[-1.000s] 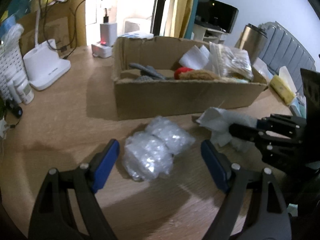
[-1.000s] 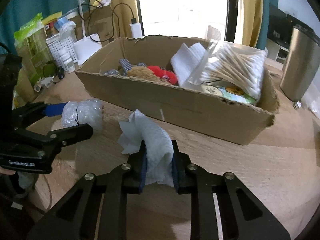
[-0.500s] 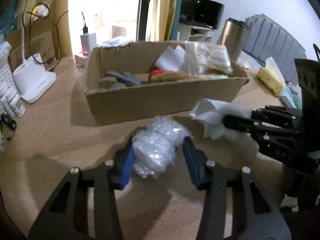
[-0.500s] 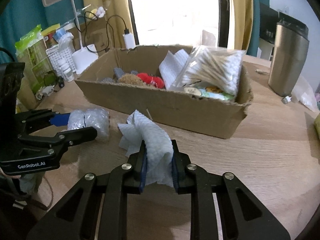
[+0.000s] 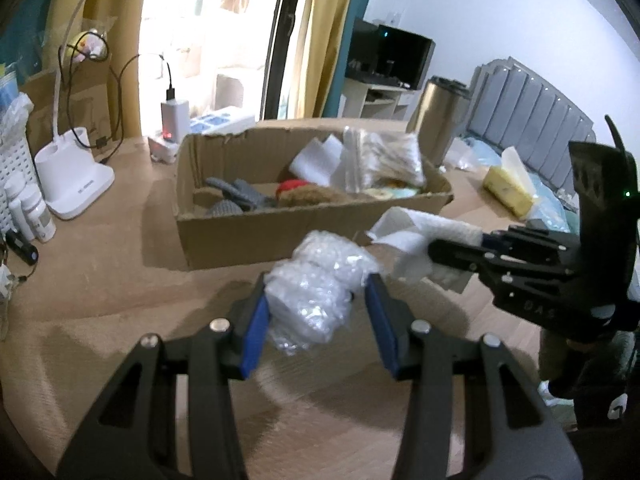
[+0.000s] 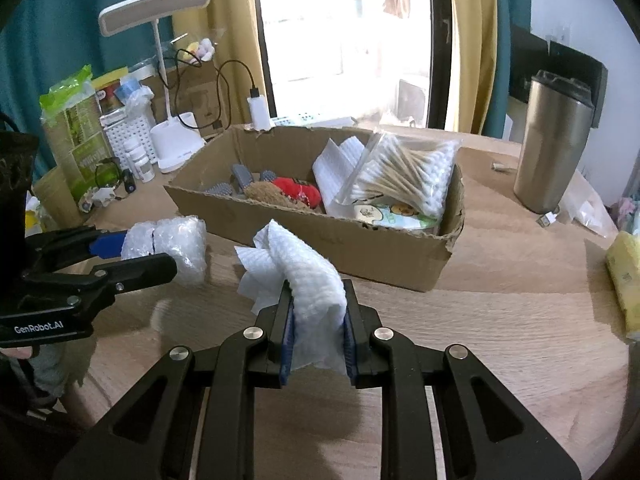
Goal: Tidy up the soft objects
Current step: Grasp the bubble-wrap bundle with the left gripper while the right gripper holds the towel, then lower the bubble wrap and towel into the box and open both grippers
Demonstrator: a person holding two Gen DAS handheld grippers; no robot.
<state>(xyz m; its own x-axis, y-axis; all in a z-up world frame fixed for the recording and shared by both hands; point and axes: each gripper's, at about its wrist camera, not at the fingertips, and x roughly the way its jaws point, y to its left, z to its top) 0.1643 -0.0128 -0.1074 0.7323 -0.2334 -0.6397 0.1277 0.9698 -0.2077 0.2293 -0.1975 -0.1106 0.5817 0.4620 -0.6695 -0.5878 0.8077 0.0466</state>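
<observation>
My left gripper [image 5: 316, 300] is shut on a clear bubble-wrap bundle [image 5: 316, 288] and holds it above the wooden table, in front of the cardboard box [image 5: 280, 232]. It also shows in the right wrist view [image 6: 168, 240]. My right gripper [image 6: 318, 312] is shut on a crumpled white paper towel [image 6: 296, 268], also lifted, to the right of the bubble wrap; the towel shows in the left wrist view [image 5: 416, 236] too. The box [image 6: 360, 248] holds grey gloves, a red and brown soft toy, folded white cloth and a bag of cotton swabs [image 6: 404, 180].
A steel tumbler [image 6: 556, 144] stands right of the box. A white desk lamp [image 6: 172, 136], white basket, small bottles and green packets crowd the left. A yellow sponge pack [image 5: 508, 192] lies at the far right. Cables and a charger sit behind the box.
My left gripper closed on the bubble wrap and lifted it off the table. Both grippers rose and now sit higher relative to the box; the right one kept its hold on the towel.
</observation>
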